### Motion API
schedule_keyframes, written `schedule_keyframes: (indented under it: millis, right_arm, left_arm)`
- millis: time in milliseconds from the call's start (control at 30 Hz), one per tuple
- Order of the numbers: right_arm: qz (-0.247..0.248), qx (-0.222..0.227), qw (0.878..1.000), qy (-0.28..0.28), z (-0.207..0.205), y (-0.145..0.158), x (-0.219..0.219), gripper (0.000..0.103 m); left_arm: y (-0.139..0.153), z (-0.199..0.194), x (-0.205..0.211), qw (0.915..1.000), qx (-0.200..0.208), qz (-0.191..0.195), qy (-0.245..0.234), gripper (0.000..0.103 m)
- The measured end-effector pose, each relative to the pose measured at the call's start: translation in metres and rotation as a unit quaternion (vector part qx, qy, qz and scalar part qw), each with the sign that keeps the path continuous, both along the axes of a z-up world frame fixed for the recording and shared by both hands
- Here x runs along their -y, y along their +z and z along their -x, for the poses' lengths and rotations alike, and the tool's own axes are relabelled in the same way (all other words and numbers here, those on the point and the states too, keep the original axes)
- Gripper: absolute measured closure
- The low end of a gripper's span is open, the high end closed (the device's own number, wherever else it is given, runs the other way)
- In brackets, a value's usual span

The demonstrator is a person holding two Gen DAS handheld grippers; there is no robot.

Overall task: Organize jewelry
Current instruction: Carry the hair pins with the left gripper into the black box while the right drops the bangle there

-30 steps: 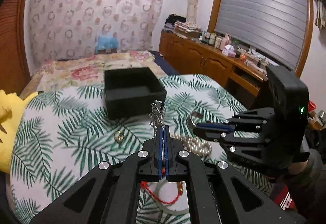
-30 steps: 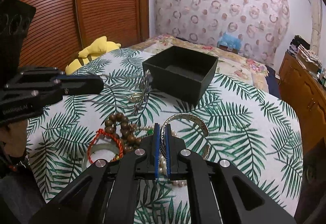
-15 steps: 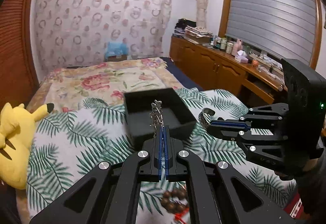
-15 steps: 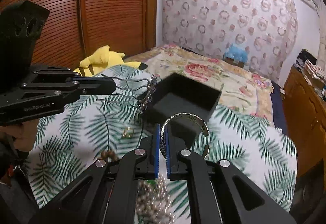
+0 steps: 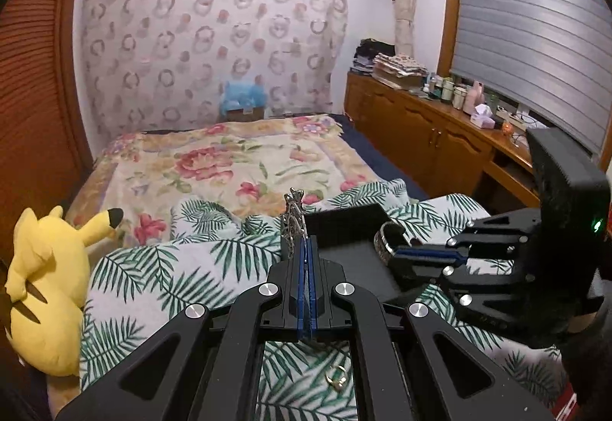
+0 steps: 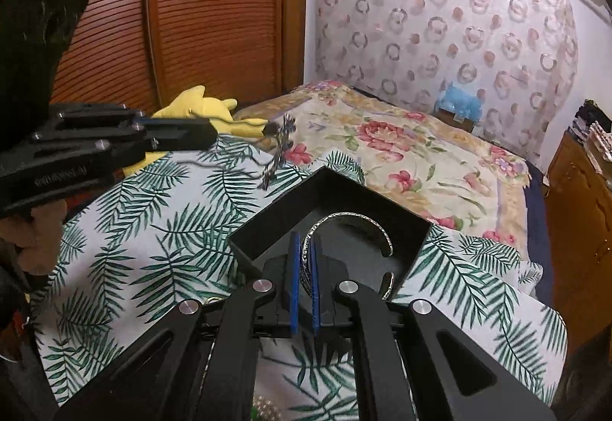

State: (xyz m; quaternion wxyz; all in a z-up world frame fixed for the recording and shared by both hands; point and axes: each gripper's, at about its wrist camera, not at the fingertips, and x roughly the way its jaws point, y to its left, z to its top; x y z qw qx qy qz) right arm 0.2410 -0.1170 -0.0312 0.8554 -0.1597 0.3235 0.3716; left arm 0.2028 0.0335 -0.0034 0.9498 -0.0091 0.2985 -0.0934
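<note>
My left gripper is shut on a silver hair comb ornament, held in the air just left of the open black box. The comb and left gripper also show in the right wrist view. My right gripper is shut on a silver cuff bangle, held over the inside of the black box. The right gripper and bangle show in the left wrist view. A small gold ring lies on the palm-leaf cloth below my left gripper.
The palm-leaf cloth covers the near end of a bed with a floral blanket. A yellow plush toy lies at the left edge. Wooden cabinets run along the right. Pearl beads peek under my right gripper.
Both grippers have moved forward and up from the jewelry pile toward the black box, each carrying its piece. The bangle now hangs over the box interior.
</note>
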Motion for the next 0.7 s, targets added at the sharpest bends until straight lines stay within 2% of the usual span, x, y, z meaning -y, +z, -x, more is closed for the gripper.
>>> schedule_keyframes:
  millis: [367, 533, 700]
  right_arm:
    - [0.014, -0.028, 1.000, -0.004, -0.025, -0.028, -0.010, 0.094]
    - [0.002, -0.026, 1.000, -0.017, -0.023, -0.024, 0.004, 0.094]
    - [0.002, -0.014, 0.998, -0.054, -0.018, -0.023, 0.031, 0.094]
  left_arm:
    - [0.000, -0.017, -0.003, 1.0000, -0.005, 0.004, -0.002, 0.102]
    - [0.000, -0.024, 0.006, 0.9999, -0.006, 0.004, -0.016, 0.102]
    - [-0.006, -0.031, 0.020, 0.9992, -0.012, 0.006, -0.038, 0.102]
